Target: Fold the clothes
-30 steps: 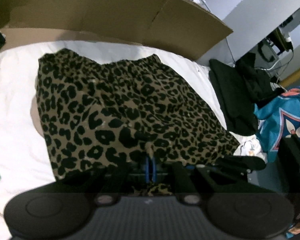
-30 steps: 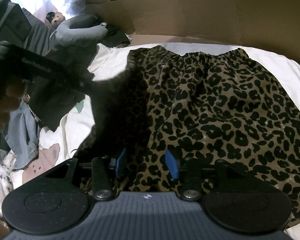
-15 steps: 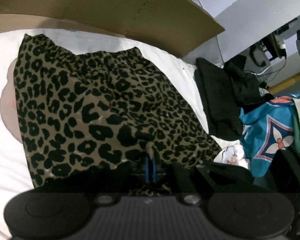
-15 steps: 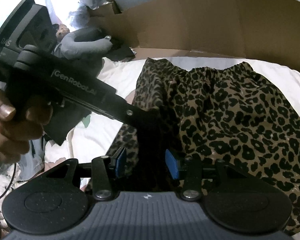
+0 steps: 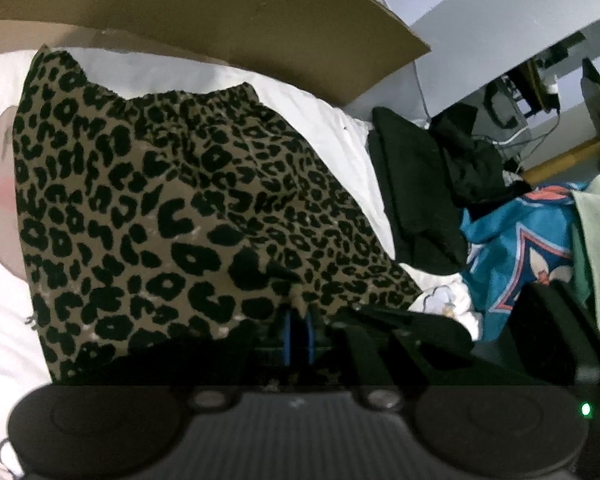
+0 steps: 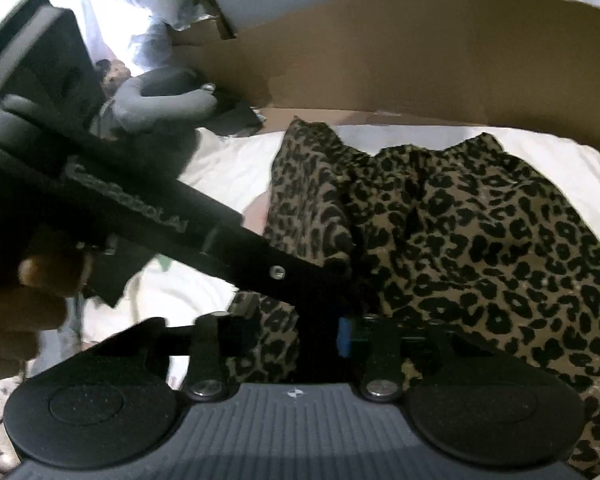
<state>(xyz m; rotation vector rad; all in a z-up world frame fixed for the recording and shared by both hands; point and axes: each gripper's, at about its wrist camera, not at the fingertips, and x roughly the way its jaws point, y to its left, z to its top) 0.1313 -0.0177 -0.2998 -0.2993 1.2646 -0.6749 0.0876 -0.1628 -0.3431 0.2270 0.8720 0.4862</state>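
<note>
On the white bed (image 5: 332, 120), a leopard-print garment (image 5: 172, 208) lies spread toward the cardboard sheet (image 6: 420, 52) along the far edge, its left side folded up. The left gripper (image 5: 298, 332) has its jaws clenched on the garment's near hem. The right gripper (image 6: 296, 336) hangs just beside it, jaws spread apart, holding nothing. Dark clothes (image 5: 416, 184) pile off the right edge.

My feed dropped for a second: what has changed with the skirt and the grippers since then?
The left gripper, shut on the leopard skirt, has carried its left edge rightward across the right gripper, folding it over. The right gripper stayed open, and the waistband stayed by the cardboard.
</note>
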